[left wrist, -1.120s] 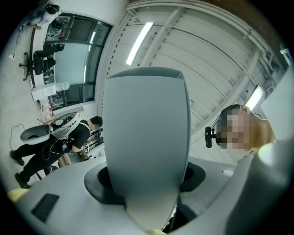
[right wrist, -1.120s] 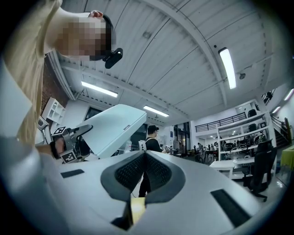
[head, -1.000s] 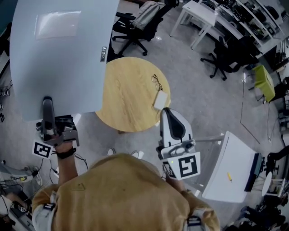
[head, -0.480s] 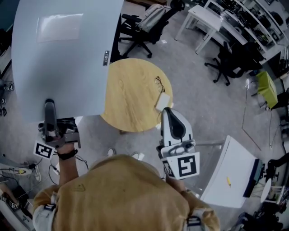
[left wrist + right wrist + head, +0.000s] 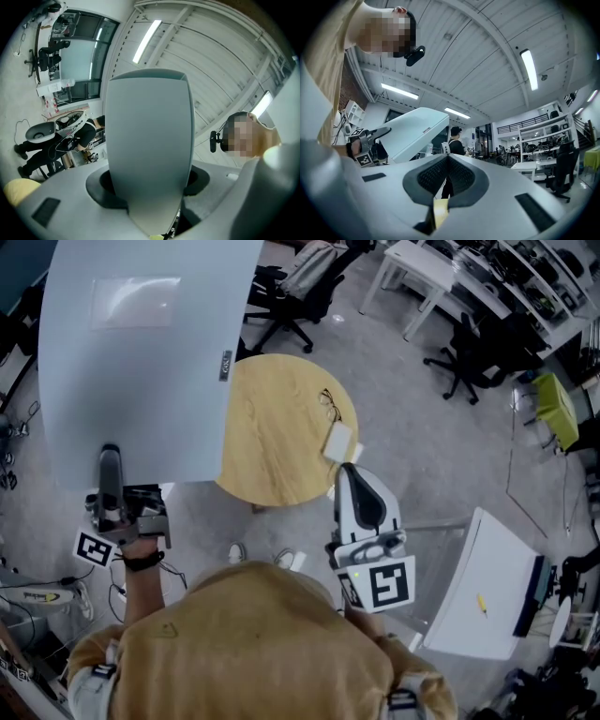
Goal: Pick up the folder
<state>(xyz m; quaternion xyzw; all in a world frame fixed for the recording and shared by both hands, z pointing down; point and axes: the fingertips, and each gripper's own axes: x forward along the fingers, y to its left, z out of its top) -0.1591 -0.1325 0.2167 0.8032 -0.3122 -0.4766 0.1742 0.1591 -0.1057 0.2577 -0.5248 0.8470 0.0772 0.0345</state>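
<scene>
A large pale blue-grey folder (image 5: 141, 362) is held up in the air at the left, above the floor and overlapping the left edge of a round wooden table (image 5: 281, 446). My left gripper (image 5: 110, 460) is shut on the folder's lower edge. In the left gripper view the folder (image 5: 147, 140) stands as a broad slab between the jaws of the left gripper (image 5: 149, 197). My right gripper (image 5: 350, 474) is shut and holds nothing, its tip near the table's front right edge. The right gripper view shows the right gripper (image 5: 447, 161) with pads together, and the lifted folder (image 5: 412, 129) at its left.
On the round table lie a pair of glasses (image 5: 327, 407) and a small white pad (image 5: 337, 440). Black office chairs (image 5: 286, 292) and white desks (image 5: 427, 268) stand beyond. A white table (image 5: 487, 582) is at the lower right. Cables lie on the floor at the left.
The folder sits slightly further right and higher in the head view. Both grippers have hardly moved, and the left one keeps its grip.
</scene>
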